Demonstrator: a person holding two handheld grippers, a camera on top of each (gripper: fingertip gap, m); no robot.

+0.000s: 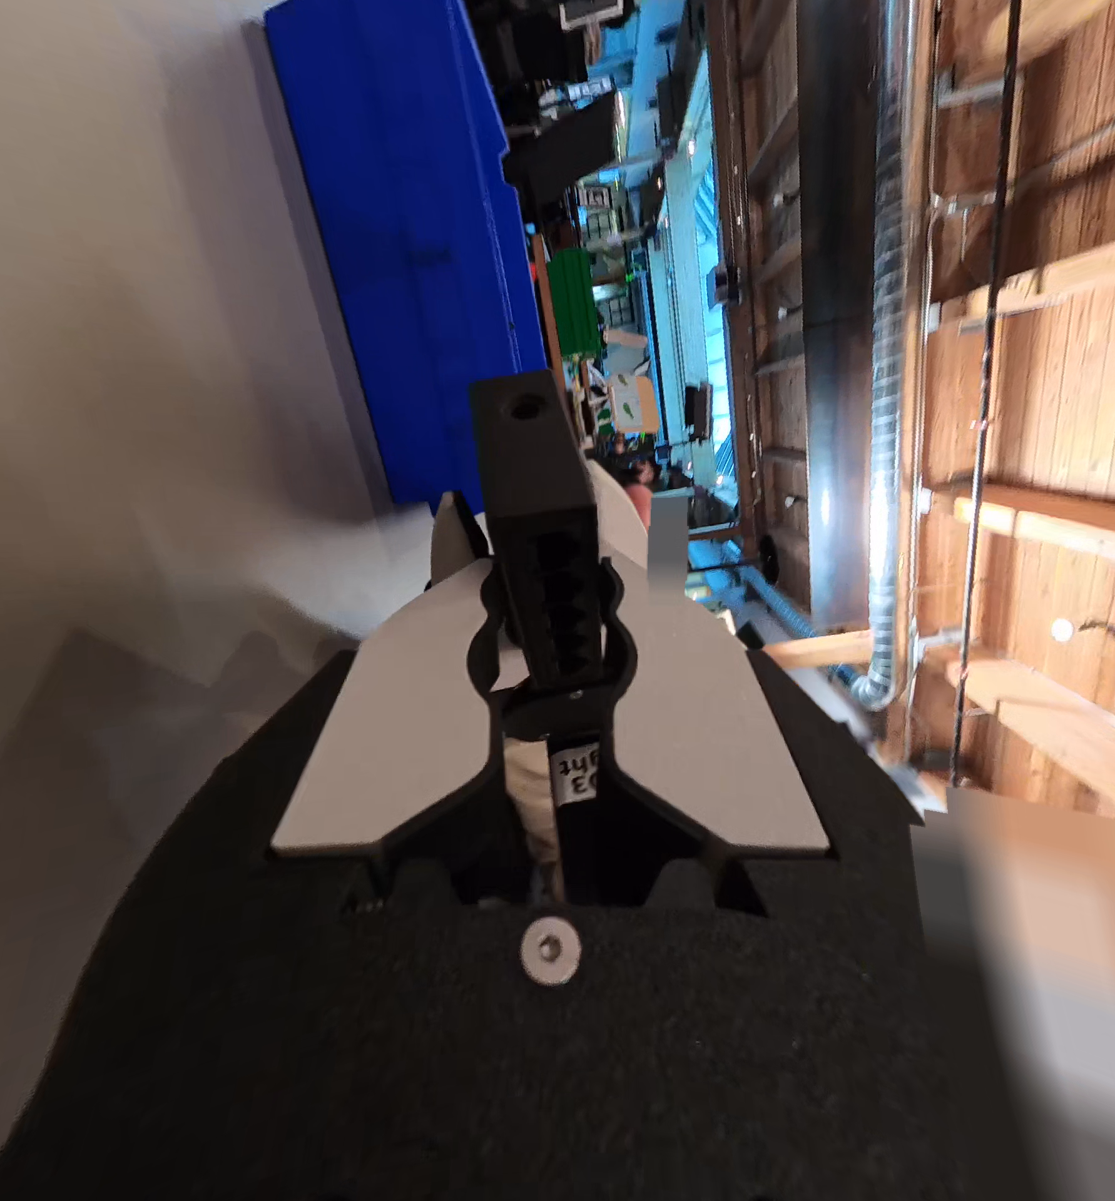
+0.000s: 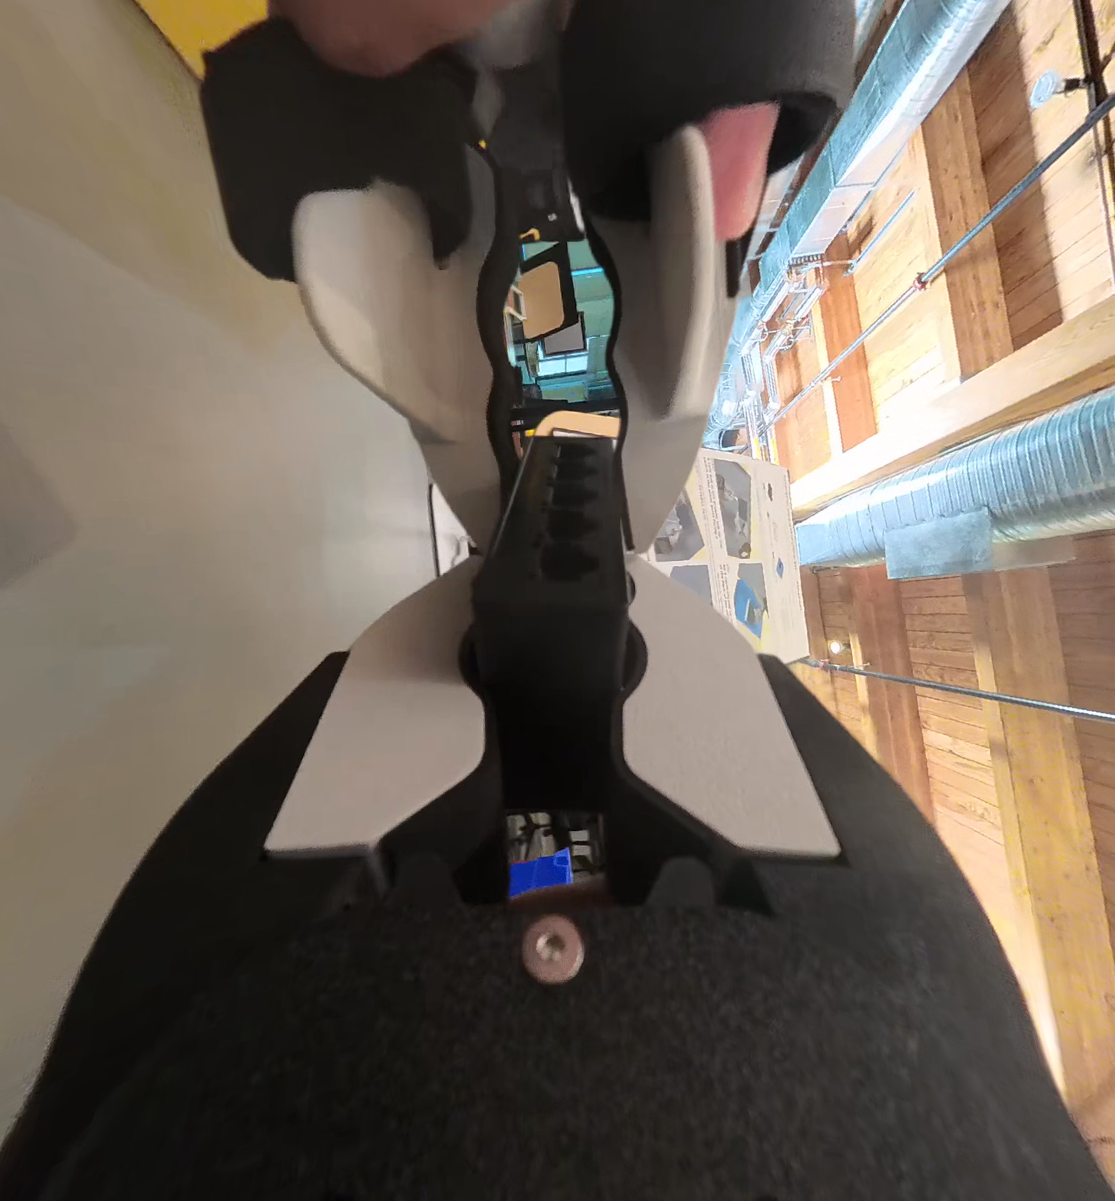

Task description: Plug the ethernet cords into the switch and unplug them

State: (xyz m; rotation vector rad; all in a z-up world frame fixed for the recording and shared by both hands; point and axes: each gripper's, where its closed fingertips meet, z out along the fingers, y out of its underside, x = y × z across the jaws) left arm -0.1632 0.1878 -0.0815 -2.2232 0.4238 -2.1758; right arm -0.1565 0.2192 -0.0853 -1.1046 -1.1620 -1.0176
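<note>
The black switch (image 1: 529, 455) is held in the air, turned on its side, with its row of empty ports facing the cameras. My left gripper (image 1: 551, 598) is shut on one end of it. My right gripper (image 2: 551, 598) is shut on the other end of the switch (image 2: 561, 520). The two grippers face each other. The right gripper's white fingers (image 1: 620, 513) show behind the switch in the left wrist view. The left gripper's white fingers (image 2: 373, 312) and a person's hand (image 2: 737, 175) fill the top of the right wrist view. No ethernet cord is in view.
Both views are rolled sideways. A pale surface lies at the left, with a blue bin (image 1: 412, 227) on it. A wooden ceiling with silver ducts (image 2: 997, 468) is at the right. A poster board (image 2: 743, 539) stands behind the switch.
</note>
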